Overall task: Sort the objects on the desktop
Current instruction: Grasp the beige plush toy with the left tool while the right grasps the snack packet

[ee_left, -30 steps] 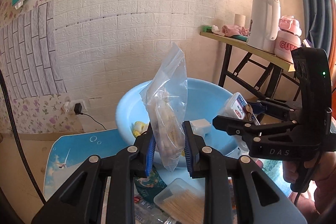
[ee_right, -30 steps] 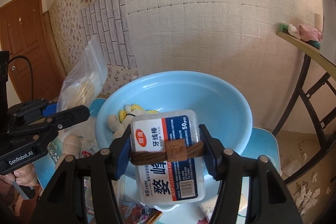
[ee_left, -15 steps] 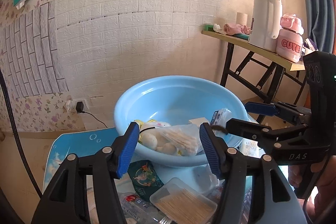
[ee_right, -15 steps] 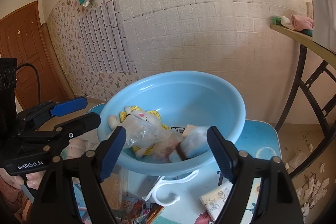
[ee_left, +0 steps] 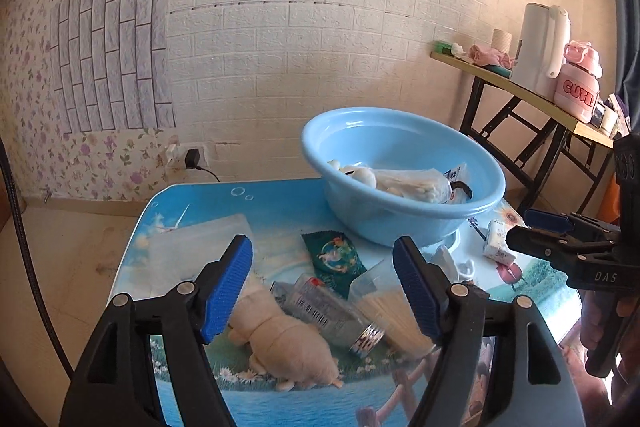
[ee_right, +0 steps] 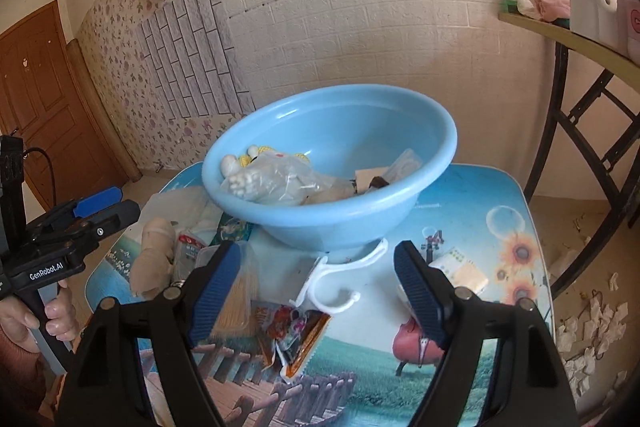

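Both jaws, left gripper (ee_left: 322, 289) and right gripper (ee_right: 318, 291), had just been opening and stood released, nothing between them. Bag (ee_left: 408, 183) and box (ee_right: 404, 165) lay in the basin (ee_left: 400, 219). Next, more things near the worktop's (ee_right: 472, 195) front edge needed to be picked up.

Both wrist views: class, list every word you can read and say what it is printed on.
"GenRobot.AI": left gripper body.
"DAS": right gripper body.
"CUTE", last letter partly hidden: pink bottle.
Print on the small white pack, the barcoded tube and the snack wrapper: unreadable.
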The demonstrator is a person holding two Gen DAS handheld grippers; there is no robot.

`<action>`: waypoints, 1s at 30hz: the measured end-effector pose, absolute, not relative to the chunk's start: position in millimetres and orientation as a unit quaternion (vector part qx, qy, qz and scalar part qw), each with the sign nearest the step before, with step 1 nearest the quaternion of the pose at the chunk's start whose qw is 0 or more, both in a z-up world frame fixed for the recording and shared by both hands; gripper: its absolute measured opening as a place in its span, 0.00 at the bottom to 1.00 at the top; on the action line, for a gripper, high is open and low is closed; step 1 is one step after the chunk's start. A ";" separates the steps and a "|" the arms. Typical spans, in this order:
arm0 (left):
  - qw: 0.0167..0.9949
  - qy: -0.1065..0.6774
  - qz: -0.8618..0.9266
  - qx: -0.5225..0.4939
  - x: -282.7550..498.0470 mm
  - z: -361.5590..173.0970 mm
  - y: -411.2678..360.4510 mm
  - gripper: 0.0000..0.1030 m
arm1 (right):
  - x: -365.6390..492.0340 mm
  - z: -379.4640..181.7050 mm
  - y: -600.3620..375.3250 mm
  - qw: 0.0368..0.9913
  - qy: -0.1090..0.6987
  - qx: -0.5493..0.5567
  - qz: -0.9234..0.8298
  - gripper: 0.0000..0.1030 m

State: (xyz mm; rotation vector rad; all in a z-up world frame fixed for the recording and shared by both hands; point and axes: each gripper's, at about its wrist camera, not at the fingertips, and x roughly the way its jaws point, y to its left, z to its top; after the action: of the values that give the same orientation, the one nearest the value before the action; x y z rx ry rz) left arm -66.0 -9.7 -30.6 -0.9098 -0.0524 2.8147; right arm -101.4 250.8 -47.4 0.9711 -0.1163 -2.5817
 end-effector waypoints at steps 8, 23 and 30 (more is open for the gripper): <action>0.074 -0.024 0.939 -0.336 -44.4 -56.4 -32.5 0.71 | -85.5 -65.6 241.6 0.191 -0.032 0.384 -0.903 0.78; 0.086 -0.060 0.922 -0.373 -41.5 -83.7 -32.1 0.73 | -87.9 -86.1 230.1 0.181 -0.022 0.425 -0.886 0.77; 0.083 -0.050 0.915 -0.391 -54.5 -98.3 -21.4 0.76 | -94.3 -98.8 222.7 0.180 -0.017 0.443 -0.878 0.65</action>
State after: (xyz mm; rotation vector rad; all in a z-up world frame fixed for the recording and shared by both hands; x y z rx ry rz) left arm -54.5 -21.4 -98.3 -1.1688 -0.1501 2.7319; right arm -94.3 222.7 -98.8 1.2522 -0.0482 -2.4800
